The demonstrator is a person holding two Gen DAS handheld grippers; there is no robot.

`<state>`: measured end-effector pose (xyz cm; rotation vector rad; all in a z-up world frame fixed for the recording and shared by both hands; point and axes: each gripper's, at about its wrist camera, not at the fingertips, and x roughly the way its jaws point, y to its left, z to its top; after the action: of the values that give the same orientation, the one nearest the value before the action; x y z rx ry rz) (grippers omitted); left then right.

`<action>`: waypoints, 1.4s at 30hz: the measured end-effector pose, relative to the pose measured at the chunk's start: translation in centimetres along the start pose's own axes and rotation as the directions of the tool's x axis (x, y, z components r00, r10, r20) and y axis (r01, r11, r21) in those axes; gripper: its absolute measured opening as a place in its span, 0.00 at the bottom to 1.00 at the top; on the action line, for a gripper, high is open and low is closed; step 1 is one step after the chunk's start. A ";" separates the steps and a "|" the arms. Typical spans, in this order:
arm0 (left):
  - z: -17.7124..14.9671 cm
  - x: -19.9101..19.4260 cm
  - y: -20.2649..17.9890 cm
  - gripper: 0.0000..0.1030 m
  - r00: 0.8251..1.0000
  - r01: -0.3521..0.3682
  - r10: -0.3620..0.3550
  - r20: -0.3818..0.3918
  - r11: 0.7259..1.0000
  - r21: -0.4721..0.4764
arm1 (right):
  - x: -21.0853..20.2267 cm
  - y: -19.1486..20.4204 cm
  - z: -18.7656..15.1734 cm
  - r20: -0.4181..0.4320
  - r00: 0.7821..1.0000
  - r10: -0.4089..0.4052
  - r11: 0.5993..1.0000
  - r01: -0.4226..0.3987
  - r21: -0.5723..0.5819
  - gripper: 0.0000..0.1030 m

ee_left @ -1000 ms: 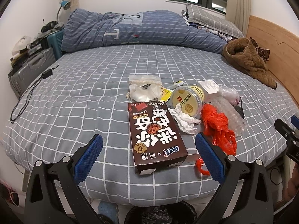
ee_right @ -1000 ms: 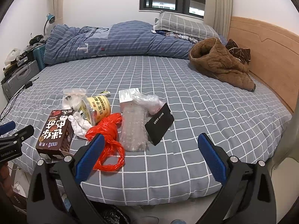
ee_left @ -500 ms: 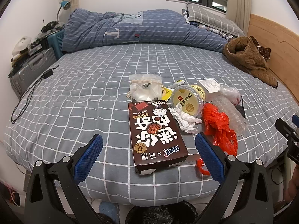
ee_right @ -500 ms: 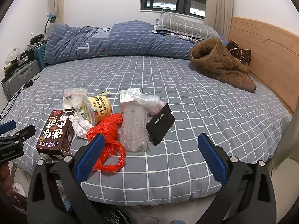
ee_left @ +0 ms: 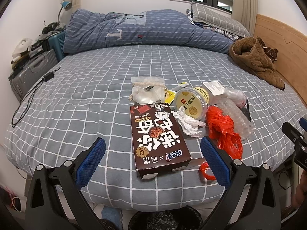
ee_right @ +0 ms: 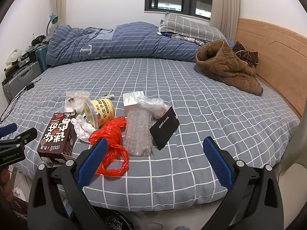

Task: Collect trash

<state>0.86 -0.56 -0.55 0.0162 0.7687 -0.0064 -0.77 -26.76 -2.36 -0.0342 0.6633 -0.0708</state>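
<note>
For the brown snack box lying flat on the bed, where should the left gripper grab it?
Grip the brown snack box across its long side edges near the end facing the left gripper, coming in low from the bed's foot. It lies flat, lengthwise between the open jaws, and looks narrower than their gap.

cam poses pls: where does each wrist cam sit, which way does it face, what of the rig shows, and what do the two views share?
Left wrist: sits behind the open left gripper at the bed's near edge, faces the window wall over the brown snack box; the right gripper's tip shows at its right edge.
Right wrist: sits behind the open right gripper, further right, faces the same way over the bubble wrap and black box; the left gripper shows at its left edge.
Shared: snack box, yellow cup, red bag, duvet, brown coat.
</note>
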 end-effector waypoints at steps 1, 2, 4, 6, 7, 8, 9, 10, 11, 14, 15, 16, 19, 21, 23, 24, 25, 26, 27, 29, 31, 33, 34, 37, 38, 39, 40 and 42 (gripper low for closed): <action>0.0 0.0 0.0 0.94 1.000 0.000 0.000 0.000 1.000 0.000 | 0.0 0.0 0.0 0.000 1.000 0.000 1.000 0.000 0.000 0.93; 0.0 0.0 0.0 0.94 1.000 0.000 0.000 -0.001 1.000 0.001 | 0.0 0.0 0.0 0.000 1.000 0.001 1.000 -0.001 0.001 0.93; 0.0 0.0 -0.1 0.94 1.000 0.000 0.000 -0.001 1.000 0.001 | 0.0 0.0 0.0 0.000 1.000 0.000 1.000 0.000 0.000 0.93; 0.0 0.0 0.0 0.94 1.000 -0.001 0.001 -0.002 1.000 0.001 | 0.0 0.0 0.0 0.000 1.000 0.001 1.000 -0.001 0.000 0.93; 0.0 0.0 -0.1 0.94 1.000 0.000 0.000 -0.002 1.000 0.000 | 0.0 0.0 0.0 0.000 1.000 0.000 1.000 0.000 0.000 0.93; 0.0 0.0 -0.1 0.94 1.000 -0.001 0.001 -0.001 1.000 0.001 | 0.0 0.0 0.0 0.000 1.000 0.000 1.000 0.000 0.000 0.93; 0.0 0.0 -0.1 0.94 1.000 -0.002 0.002 -0.002 1.000 0.001 | 0.0 0.0 0.0 0.000 1.000 0.001 1.000 -0.001 0.000 0.93; 0.0 0.0 0.0 0.94 1.000 -0.002 0.002 -0.002 1.000 0.000 | 0.0 0.0 0.0 0.001 1.000 0.000 1.000 0.000 0.000 0.93; 0.0 -0.1 -0.1 0.94 1.000 -0.002 0.002 -0.003 1.000 0.000 | 0.0 0.0 0.0 0.000 1.000 0.000 1.000 0.000 0.000 0.93; 0.0 0.0 -0.1 0.94 1.000 -0.004 0.004 -0.008 1.000 0.002 | 0.1 0.0 0.0 -0.001 1.000 0.000 1.000 0.000 -0.001 0.93; -0.1 0.1 -0.2 0.94 1.000 -0.005 0.005 -0.011 1.000 0.002 | 0.1 0.1 0.0 0.000 1.000 -0.001 1.000 0.001 -0.005 0.93; -0.2 0.3 -0.3 0.94 1.000 -0.005 0.005 -0.014 1.000 0.001 | 0.2 0.1 0.0 -0.001 1.000 -0.005 1.000 0.005 -0.010 0.93; -0.2 0.9 -0.4 0.94 1.000 -0.006 0.006 -0.027 1.000 -0.001 | 0.8 0.1 0.3 -0.005 1.000 -0.010 1.000 0.010 -0.017 0.93; -0.3 1.6 -0.6 0.94 0.999 -0.006 0.006 -0.040 1.000 -0.002 | 1.4 0.0 0.5 -0.009 1.000 -0.012 1.000 0.012 -0.021 0.93; -0.4 2.2 -0.8 0.94 0.999 -0.010 0.010 -0.051 1.000 -0.002 | 2.1 0.0 0.9 -0.012 1.000 -0.006 1.000 0.006 -0.019 0.93; -0.4 2.7 -0.9 0.94 0.998 -0.013 0.013 -0.059 1.000 -0.004 | 2.4 0.1 1.0 -0.014 1.000 -0.003 1.000 0.003 -0.022 0.93; -0.4 3.2 -1.0 0.94 0.998 -0.014 0.014 -0.069 1.000 -0.007 | 2.8 0.3 1.1 -0.016 1.000 0.001 1.000 -0.001 -0.029 0.93; -0.4 3.5 -1.1 0.94 0.997 -0.015 0.014 -0.073 1.000 -0.008 | 3.2 0.4 1.2 -0.018 1.000 0.006 0.999 -0.006 -0.036 0.93; -0.4 4.0 -1.2 0.94 0.997 -0.018 0.017 -0.081 1.000 -0.008 | 3.5 0.5 1.3 -0.020 1.000 0.009 0.999 -0.010 -0.040 0.93; -0.4 4.6 -1.4 0.94 0.996 -0.021 0.020 -0.090 1.000 -0.008 | 4.7 0.6 1.3 -0.035 0.999 0.012 0.999 -0.013 -0.050 0.93; -0.3 5.5 -1.6 0.94 0.994 -0.026 0.025 -0.106 1.000 -0.009 | 5.6 0.4 1.2 -0.044 0.999 0.015 0.999 -0.017 -0.049 0.93; -0.3 6.4 -1.7 0.94 0.992 -0.029 0.027 -0.121 1.000 -0.010 | 6.8 0.1 1.1 -0.065 0.998 0.019 0.999 -0.021 -0.031 0.93; -0.3 6.7 -1.8 0.94 0.991 -0.030 0.029 -0.128 0.999 -0.011 | 7.1 0.1 1.0 -0.073 0.997 0.030 0.999 -0.032 -0.021 0.90; -0.4 7.7 -2.0 0.94 0.988 -0.034 0.031 -0.149 0.999 -0.015 | 8.0 0.7 0.7 -0.090 0.994 0.057 0.998 -0.059 -0.022 0.89; -0.4 8.1 -2.0 0.94 0.987 -0.035 0.032 -0.156 0.999 -0.018 | 8.3 1.2 0.7 -0.090 0.994 0.069 0.997 -0.072 -0.030 0.89; -0.4 8.3 -2.1 0.94 0.986 -0.035 0.031 -0.161 0.999 -0.021 | 8.5 1.5 0.6 -0.095 0.992 0.077 0.996 -0.081 -0.035 0.89; -0.3 8.6 -2.2 0.94 0.986 -0.034 0.030 -0.166 0.999 -0.024 | 8.6 1.8 0.6 -0.097 0.991 0.086 0.995 -0.090 -0.035 0.87; -0.4 9.1 -2.4 0.94 0.984 -0.043 0.039 -0.172 0.999 -0.024 | 8.8 2.3 0.6 -0.098 0.988 0.121 0.992 -0.125 -0.028 0.86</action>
<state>7.13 -2.95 -7.16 0.0066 0.9409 0.0451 6.64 -25.11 -7.46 -0.0224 0.7616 0.0582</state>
